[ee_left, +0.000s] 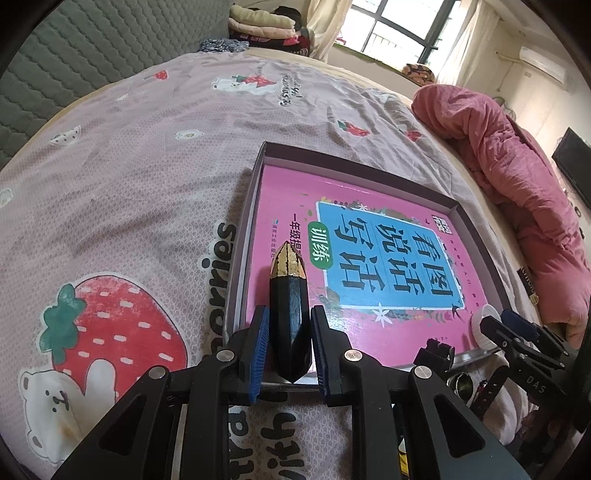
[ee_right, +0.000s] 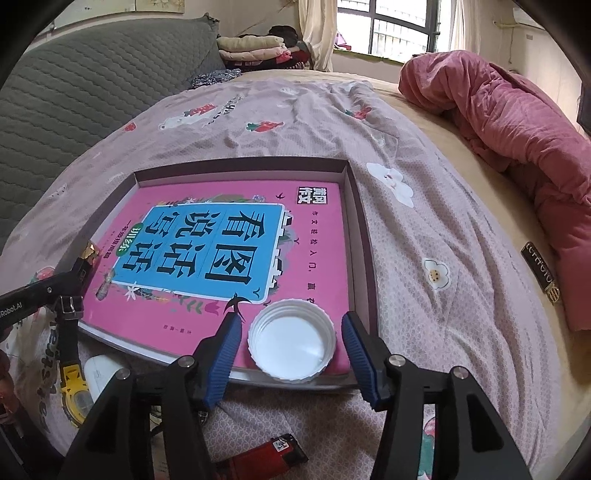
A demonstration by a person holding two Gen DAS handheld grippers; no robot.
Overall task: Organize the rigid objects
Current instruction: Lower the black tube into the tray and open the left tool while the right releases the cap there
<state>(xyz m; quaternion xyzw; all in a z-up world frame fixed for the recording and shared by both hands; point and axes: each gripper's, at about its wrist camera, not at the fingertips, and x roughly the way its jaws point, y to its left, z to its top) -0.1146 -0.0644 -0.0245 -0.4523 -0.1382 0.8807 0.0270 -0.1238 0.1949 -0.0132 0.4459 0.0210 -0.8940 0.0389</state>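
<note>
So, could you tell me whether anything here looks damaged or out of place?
The gold tip of the black faceted pointed object in the left gripper looks worn and flaked. A red lighter and a yellow watch lie on the strawberry-print bedsheet, outside the shallow purple box holding the pink book.

Bed covered by a strawberry-print sheet (ee_right: 424, 229); grey quilted headboard (ee_right: 74, 99) behind. Pink duvet (ee_right: 517, 129) bunched at right. Daylit window (ee_right: 399, 29), curtains, folded clothes (ee_right: 255, 46); possibly an air conditioner top right.
</note>
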